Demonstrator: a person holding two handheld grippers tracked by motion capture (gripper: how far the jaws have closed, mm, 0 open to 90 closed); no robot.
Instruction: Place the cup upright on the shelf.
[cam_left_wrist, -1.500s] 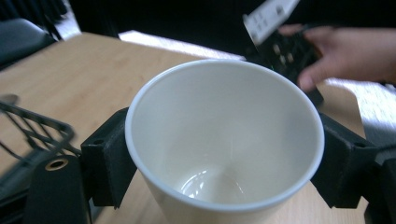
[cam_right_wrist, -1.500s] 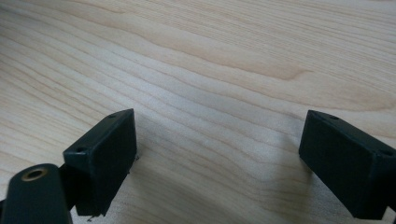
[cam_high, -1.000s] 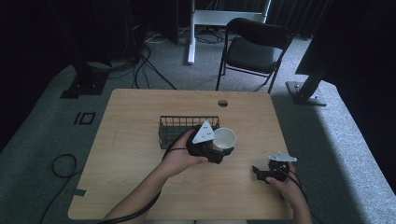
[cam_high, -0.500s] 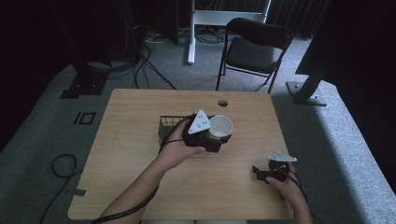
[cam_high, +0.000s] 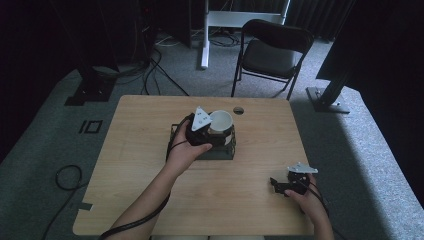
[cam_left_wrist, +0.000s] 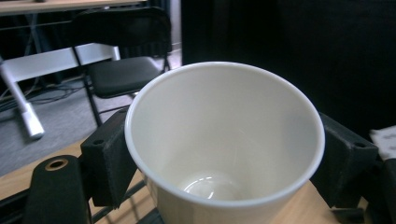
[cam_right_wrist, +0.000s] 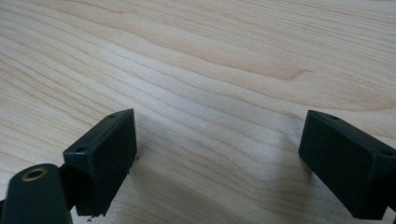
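Left gripper (cam_high: 216, 134) pinches a white cup (cam_high: 220, 121) from both sides, seen from the high view, right above a wire basket (cam_high: 218, 151) that hand and cup mostly hide. Right gripper (cam_high: 280, 185) rests low on the table (cam_high: 135, 150), well apart from the cup. From the left gripper view, the cup (cam_left_wrist: 224, 140) sits upright and empty between the jaws, its bottom cut off. From the right gripper view, its jaws stand wide apart over bare wood
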